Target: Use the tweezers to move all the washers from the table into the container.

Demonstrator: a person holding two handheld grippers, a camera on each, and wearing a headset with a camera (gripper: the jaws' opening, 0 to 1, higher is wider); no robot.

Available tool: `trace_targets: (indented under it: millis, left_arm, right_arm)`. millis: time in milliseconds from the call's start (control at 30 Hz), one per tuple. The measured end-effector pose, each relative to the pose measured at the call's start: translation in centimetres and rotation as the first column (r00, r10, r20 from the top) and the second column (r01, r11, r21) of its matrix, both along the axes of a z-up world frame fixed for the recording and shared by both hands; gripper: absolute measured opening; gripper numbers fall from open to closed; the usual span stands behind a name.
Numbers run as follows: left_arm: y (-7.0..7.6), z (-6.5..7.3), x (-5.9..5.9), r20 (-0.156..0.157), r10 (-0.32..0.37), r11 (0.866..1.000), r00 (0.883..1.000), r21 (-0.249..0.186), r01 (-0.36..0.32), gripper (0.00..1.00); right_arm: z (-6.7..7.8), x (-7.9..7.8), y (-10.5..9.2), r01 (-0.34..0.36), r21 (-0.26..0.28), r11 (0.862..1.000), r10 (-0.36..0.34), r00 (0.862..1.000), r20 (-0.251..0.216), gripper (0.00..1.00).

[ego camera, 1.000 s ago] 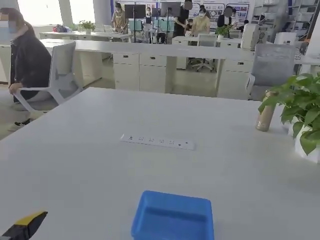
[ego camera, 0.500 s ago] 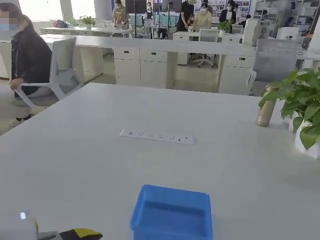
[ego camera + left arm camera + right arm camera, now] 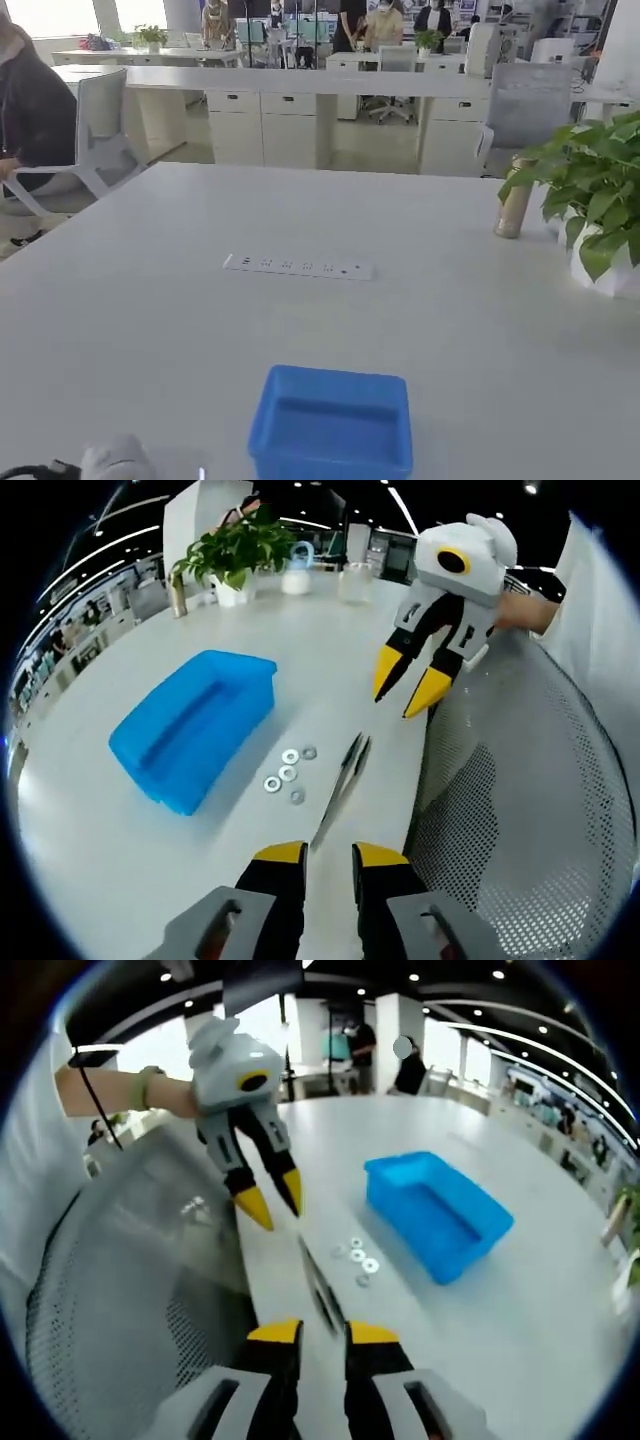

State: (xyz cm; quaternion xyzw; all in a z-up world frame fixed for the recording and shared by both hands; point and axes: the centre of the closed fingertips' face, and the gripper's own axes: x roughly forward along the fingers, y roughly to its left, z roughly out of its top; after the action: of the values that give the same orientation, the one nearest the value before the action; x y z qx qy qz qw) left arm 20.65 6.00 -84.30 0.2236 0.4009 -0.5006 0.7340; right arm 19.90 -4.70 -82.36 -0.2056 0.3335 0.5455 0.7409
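nothing moved yet: 5 washers (image 3: pixel 288 773) lie on the table (image 3: pixel 110 860) just beside the blue container (image 3: pixel 165 780), which looks empty; tweezers (image 3: pixel 340 780) lie beside them untouched; left gripper (image 3: pixel 330 858) and right gripper (image 3: pixel 315 1340) hover above, jaws apart, holding nothing

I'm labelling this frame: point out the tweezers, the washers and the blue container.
Tweezers (image 3: pixel 340 785): left gripper view, mid-shaft.
Washers (image 3: pixel 288 773): left gripper view, centre washer of cluster.
Blue container (image 3: pixel 235 735): left gripper view, outer side wall.

Five washers (image 3: pixel 287 773) clustered btwn blue open container (image 3: pixel 235 735) & flat-lying tweezers (image 3: pixel 338 788).
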Motion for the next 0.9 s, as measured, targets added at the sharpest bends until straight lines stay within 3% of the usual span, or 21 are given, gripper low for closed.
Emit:
trace_targets:
  millis: [33, 200, 267, 400, 567, 767, 900]
  left_arm:
    - [-0.3, -0.2, 0.2, 0.012, -0.016, 1.000, 1.000, 0.012, 0.016, 0.11]
    - [-0.8, -1.1, 0.8, 0.005, -0.049, 0.997, 0.999, 0.058, 0.048, 0.05]
    - [-0.8, -1.4, 1.0, 0.017, -0.077, 0.993, 0.997, 0.086, 0.075, 0.03]
    - [-0.8, -2.0, 0.9, 0.018, -0.121, 0.985, 0.992, 0.129, 0.118, 0.00]
    - [-1.0, -2.2, 0.5, 0.018, -0.164, 0.976, 0.986, 0.149, 0.159, 0.00]
    - [-1.4, -1.7, 0.2, 0.047, -0.210, 0.969, 0.977, 0.147, 0.201, 0.00]
    - [-1.9, 0.0, 0.3, 0.100, -0.231, 0.967, 0.968, 0.136, 0.216, 0.00]
  right_arm:
    - [-0.2, -0.2, 0.0, -0.003, -0.002, 1.000, 0.003, 1.000, -0.004, 0.11]
    - [-0.4, -0.4, -0.2, -0.008, -0.016, 1.000, 0.008, 1.000, -0.011, 0.11]
    - [-0.4, -0.3, -0.2, 0.000, -0.012, 1.000, 0.000, 1.000, -0.012, 0.11]
    - [-0.4, 0.0, -0.4, 0.015, -0.007, 1.000, -0.015, 1.000, -0.012, 0.12]
    - [-0.5, 0.2, -0.5, 0.019, -0.010, 1.000, -0.019, 1.000, -0.016, 0.11]
    - [-0.5, 0.4, -0.1, 0.014, -0.007, 1.000, -0.014, 1.000, -0.011, 0.12]
    - [-0.5, 0.5, 0.0, 0.003, -0.012, 1.000, -0.003, 1.000, 0.002, 0.13]
